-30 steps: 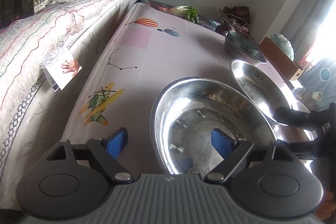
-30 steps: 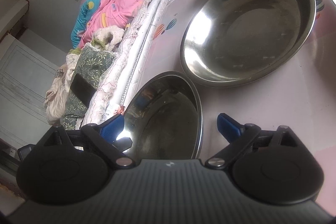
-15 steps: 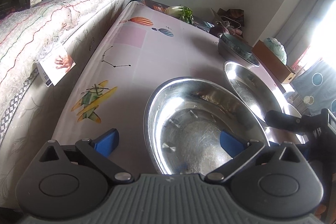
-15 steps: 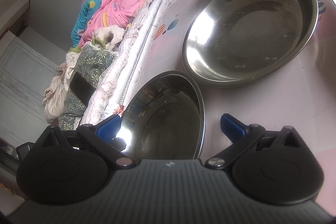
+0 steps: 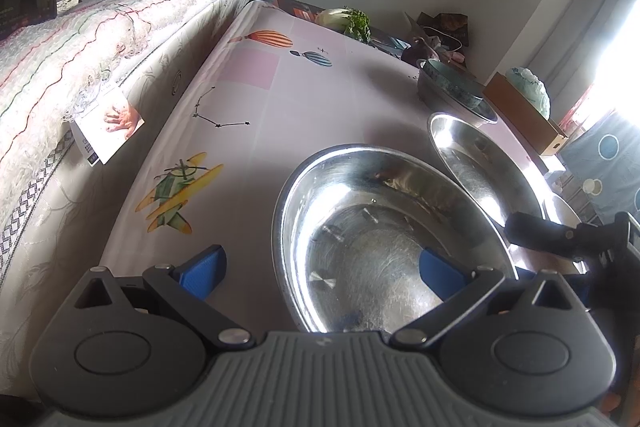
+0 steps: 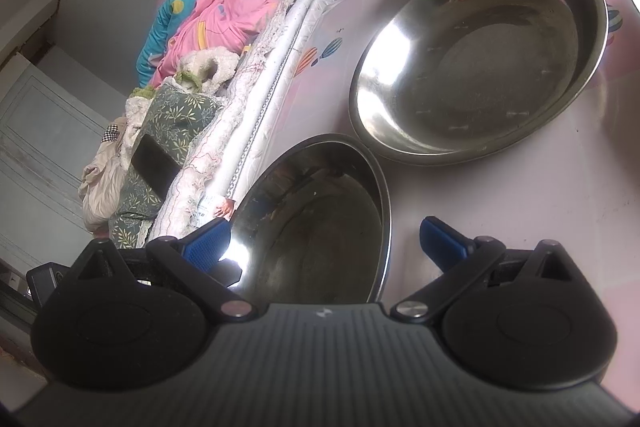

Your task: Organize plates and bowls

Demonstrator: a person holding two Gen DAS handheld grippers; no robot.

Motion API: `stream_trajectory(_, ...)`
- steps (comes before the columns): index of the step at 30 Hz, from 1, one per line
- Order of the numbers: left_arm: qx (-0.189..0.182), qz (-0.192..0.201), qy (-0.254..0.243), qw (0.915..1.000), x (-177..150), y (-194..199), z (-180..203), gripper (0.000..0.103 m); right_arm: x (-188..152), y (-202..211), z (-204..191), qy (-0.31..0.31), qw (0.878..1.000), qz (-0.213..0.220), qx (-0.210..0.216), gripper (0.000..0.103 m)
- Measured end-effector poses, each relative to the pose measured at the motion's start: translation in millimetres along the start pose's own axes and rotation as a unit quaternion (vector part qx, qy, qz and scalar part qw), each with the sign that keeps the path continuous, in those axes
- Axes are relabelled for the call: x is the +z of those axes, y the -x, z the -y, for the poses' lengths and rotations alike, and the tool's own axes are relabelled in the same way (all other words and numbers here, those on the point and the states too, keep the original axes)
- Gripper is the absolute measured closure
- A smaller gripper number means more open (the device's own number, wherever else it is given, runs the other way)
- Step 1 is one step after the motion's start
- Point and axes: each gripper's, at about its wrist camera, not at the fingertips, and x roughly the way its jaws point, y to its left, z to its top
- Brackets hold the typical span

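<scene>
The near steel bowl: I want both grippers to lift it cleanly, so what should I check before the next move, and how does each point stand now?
1. Left gripper open: ok.
2. Right gripper open: ok.
3. Each gripper straddles the rim of the near steel bowl, one finger inside, one outside: ok.
4. Fingers touching the rim: cannot tell.
5. Near bowl free of contents: ok, nothing inside.
6. Clearance from the larger steel bowl: not ok, the rims sit very close; contact cannot be judged.
</scene>
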Motion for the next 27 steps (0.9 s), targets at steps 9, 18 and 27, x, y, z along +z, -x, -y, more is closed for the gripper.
stream_trajectory(9, -0.021, 0.002, 0.023, 0.9995, 2, 1, -8, 0.0, -3, 0, -5, 0.024, 1.0, -0.002, -0.007, 0.001)
stream_trajectory(18, -0.024, -0.004, 0.022, 0.9995, 3, 0, -7, 0.0, -6, -2, -12, 0.047, 0.999, -0.004, -0.021, 0.001)
stream_trajectory(27, -0.03, -0.004, 0.023, 0.9993, 3, 1, -9, 0.0, -4, -2, -9, 0.04, 0.999, -0.006, -0.011, 0.001)
